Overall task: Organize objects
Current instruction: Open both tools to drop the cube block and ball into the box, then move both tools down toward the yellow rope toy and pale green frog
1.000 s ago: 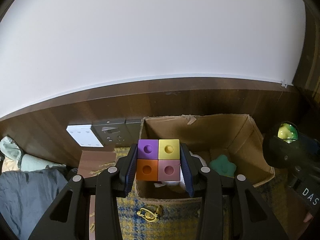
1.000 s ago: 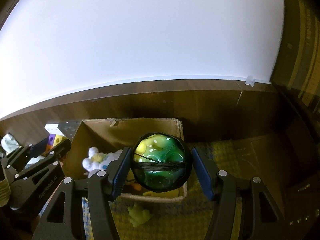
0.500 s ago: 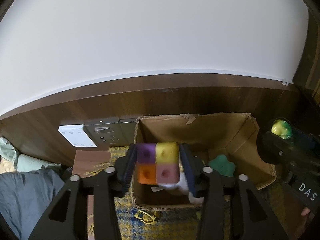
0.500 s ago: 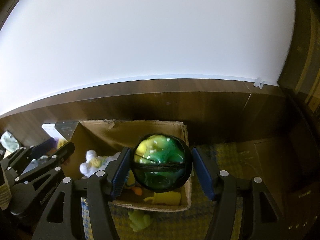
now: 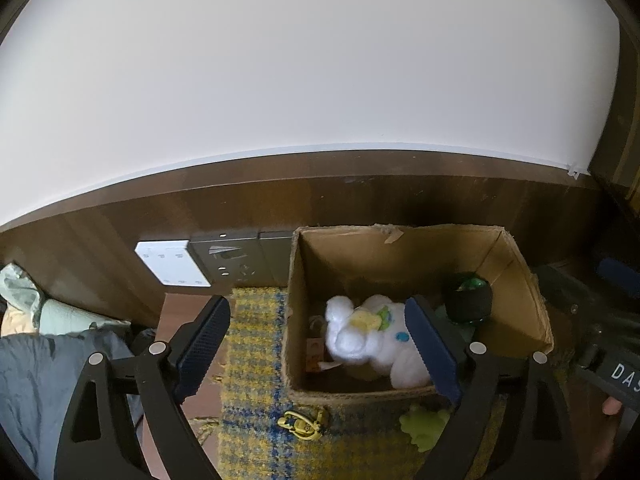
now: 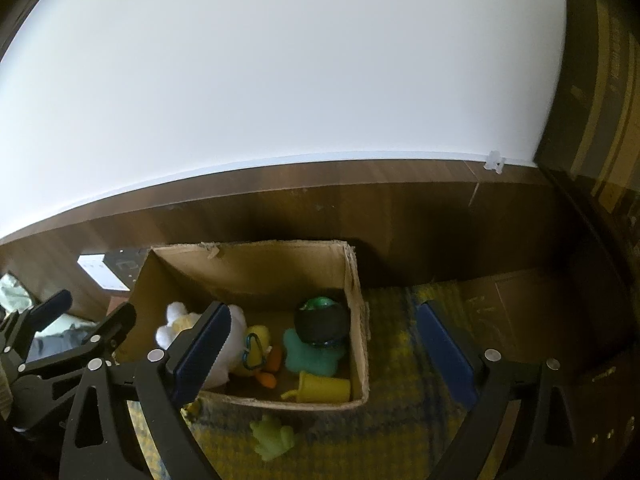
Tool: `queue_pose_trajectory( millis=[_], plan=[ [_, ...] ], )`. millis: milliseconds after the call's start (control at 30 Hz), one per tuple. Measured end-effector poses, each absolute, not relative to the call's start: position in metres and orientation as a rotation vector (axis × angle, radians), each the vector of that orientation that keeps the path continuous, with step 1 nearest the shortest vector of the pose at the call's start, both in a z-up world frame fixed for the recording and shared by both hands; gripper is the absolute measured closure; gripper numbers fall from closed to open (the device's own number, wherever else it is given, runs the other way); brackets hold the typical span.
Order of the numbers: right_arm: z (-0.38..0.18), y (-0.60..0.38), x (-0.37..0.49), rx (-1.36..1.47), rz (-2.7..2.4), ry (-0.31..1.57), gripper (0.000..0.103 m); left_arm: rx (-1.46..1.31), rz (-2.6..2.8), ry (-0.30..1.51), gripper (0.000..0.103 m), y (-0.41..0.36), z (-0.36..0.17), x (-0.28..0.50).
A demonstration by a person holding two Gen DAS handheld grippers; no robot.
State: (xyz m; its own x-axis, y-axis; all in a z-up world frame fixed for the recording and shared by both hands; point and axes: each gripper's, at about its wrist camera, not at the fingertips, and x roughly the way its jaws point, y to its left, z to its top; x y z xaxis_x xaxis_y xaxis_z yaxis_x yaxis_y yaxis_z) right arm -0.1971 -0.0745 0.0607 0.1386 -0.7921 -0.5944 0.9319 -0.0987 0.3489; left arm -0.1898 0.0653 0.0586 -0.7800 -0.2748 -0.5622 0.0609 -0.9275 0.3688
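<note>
1. Facing us across both wrist views, a white wall [image 5: 312, 80] sits above dark wood panelling [image 5: 400, 200], the largest surfaces in the scene.
2. We see a yellow-and-blue checked rug [image 5: 256, 360] on the floor, carrying the open cardboard box [image 6: 356, 320] that stands against the panelling.
3. We find the left gripper [image 5: 318, 348] above the box's near-left corner, its jaws opening wide with nothing held between them; one blue pad [image 5: 204, 340] hangs over the rug, the other over the box.
4. We find the right gripper [image 6: 324, 356] above the box's right wall, its jaws likewise opening and holding nothing.
5. Inside the box, a white plush toy [image 5: 372, 340] lies at the left.
6. We note the dark green ball [image 6: 322, 322] in the box's far right corner, resting on a teal star-shaped toy [image 6: 308, 356].
7. A yellow duck [image 6: 256, 350] and a yellow cup [image 6: 324, 388] also lie inside; the cup lies on its side by the near wall.
8. Outside, just before the near wall, lie a lime-green frog [image 6: 274, 438] and a small yellow clip toy [image 5: 302, 424].
</note>
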Motion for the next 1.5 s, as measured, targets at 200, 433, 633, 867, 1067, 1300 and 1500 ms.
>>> queue_pose_trajectory(
  millis=[200, 433, 633, 867, 1067, 1300, 1500],
  plan=[
    [0.061, -0.063, -0.196, 0.806, -1.465, 0.217, 0.008, 0.925, -2.746, -0.496, 0.012, 0.062, 0.060, -0.176],
    [0.059, -0.051, -0.192, 0.812, -1.460, 0.221, 0.008, 0.908, -2.745, -0.494, 0.004, 0.056, 0.062, -0.160],
    [0.057, -0.039, -0.185, 0.806, -1.464, 0.232, 0.005, 0.901, -2.747, -0.502, 0.003, 0.049, 0.060, -0.146],
    [0.052, -0.026, -0.174, 0.790, -1.477, 0.247, 0.001, 0.876, -2.724, -0.495, 0.002, 0.038, 0.051, -0.132],
    [0.040, -0.017, -0.165, 0.798, -1.476, 0.251, 0.001, 0.867, -2.703, -0.507, 0.002, 0.029, 0.041, -0.122],
    [0.021, -0.014, -0.155, 0.817, -1.475, 0.271, 0.001, 0.895, -2.674, -0.523, 0.002, 0.020, 0.026, -0.120],
    [0.001, -0.015, -0.147, 0.848, -1.464, 0.292, 0.001, 0.908, -2.661, -0.540, 0.002, 0.011, 0.009, -0.122]
  ],
)
